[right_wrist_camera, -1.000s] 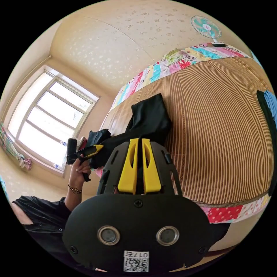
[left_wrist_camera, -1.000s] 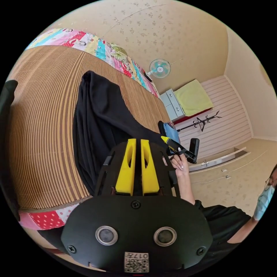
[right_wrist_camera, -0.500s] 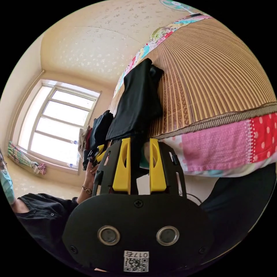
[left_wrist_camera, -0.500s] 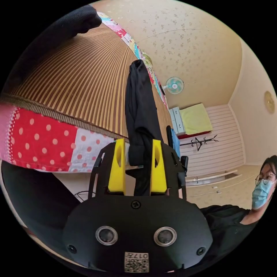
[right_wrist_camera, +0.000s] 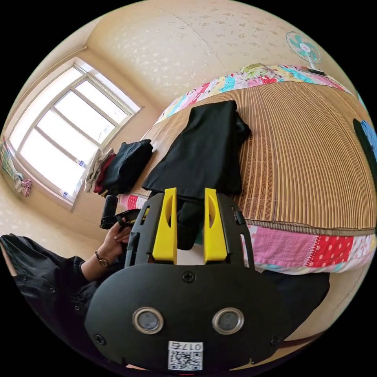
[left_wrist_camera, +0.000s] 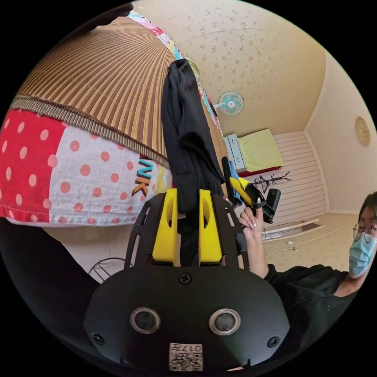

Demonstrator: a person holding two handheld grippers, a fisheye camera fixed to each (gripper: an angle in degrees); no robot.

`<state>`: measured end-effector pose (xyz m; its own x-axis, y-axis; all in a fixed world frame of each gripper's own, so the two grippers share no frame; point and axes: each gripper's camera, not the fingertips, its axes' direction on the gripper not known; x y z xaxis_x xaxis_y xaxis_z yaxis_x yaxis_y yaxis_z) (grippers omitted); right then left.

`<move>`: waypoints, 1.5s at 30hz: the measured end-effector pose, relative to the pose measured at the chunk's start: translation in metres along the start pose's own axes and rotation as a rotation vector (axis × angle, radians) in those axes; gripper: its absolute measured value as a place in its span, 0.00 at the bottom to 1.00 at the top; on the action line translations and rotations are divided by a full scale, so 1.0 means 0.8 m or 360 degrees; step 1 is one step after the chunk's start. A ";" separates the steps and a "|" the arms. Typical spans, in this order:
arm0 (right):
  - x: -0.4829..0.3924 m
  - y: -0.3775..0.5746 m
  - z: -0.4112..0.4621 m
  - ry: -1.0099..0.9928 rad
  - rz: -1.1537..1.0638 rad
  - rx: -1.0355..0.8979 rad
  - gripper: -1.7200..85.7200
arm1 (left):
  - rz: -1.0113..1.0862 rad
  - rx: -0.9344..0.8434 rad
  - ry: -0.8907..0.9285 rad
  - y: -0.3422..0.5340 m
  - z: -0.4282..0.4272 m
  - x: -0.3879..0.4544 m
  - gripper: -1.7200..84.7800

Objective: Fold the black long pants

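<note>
In the left gripper view, the left tool (left_wrist_camera: 187, 196) is showing its yellow jaws standing a little apart with a bunched end of the black long pants (left_wrist_camera: 188, 137) hanging between them; whether both jaws are pressing on the cloth cannot be told. In the right gripper view, the right tool (right_wrist_camera: 189, 196) is holding its jaws spread, and a dark fold of the pants (right_wrist_camera: 208, 157) is drooping between them over the bed's edge without the jaws clearly touching it. Just beyond both tools, the pants are lying lengthwise across the striped mat (right_wrist_camera: 314, 165) on the bed, one end hanging past the patchwork sheet (left_wrist_camera: 78, 172). To one side, the person's hand (left_wrist_camera: 251, 222) is gripping the other tool's handle. Farther off, a pile of dark clothes (right_wrist_camera: 125, 167) is sitting near the window (right_wrist_camera: 66, 129), and a fan (left_wrist_camera: 231, 103) is hanging on the wall.
</note>
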<state>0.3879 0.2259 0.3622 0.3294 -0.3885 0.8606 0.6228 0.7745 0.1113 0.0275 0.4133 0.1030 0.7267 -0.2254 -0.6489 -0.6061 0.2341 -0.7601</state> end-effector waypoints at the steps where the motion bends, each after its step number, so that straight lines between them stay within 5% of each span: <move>1: -0.006 -0.006 0.010 0.0045 -0.0044 -0.0004 0.14 | 0.0012 0.0017 0.0028 0.007 -0.003 -0.005 0.11; 14: -0.002 -0.231 0.131 0.0197 -0.0193 -0.0092 0.14 | 0.0412 0.0335 -0.0281 0.060 -0.059 0.043 0.15; 29: 0.029 -0.453 0.536 0.0669 -0.0123 -0.0535 0.14 | 0.0339 0.0402 -0.0122 0.088 -0.068 0.023 0.15; 32: 0.047 -0.454 0.566 0.0650 -0.0282 -0.0391 0.14 | 0.0329 0.0402 -0.0083 0.090 -0.077 0.019 0.15; 36: 0.046 -0.493 0.587 0.0593 -0.0431 -0.0670 0.15 | 0.0246 0.0418 0.0041 0.096 -0.086 0.003 0.16; 41: 0.008 -0.541 0.554 0.0660 -0.0922 -0.0614 0.18 | 0.0220 0.0430 0.0065 0.103 -0.090 -0.003 0.15; 45: 0.031 -0.570 0.610 0.0671 -0.1137 -0.1103 0.21 | 0.0202 0.0448 0.0081 0.105 -0.091 -0.006 0.15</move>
<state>-0.2343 0.1067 0.5754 -0.1341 -0.8814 0.4529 0.9900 -0.0992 0.1002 -0.0505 0.3649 0.0397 0.6294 -0.2230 -0.7444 -0.5725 0.5148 -0.6382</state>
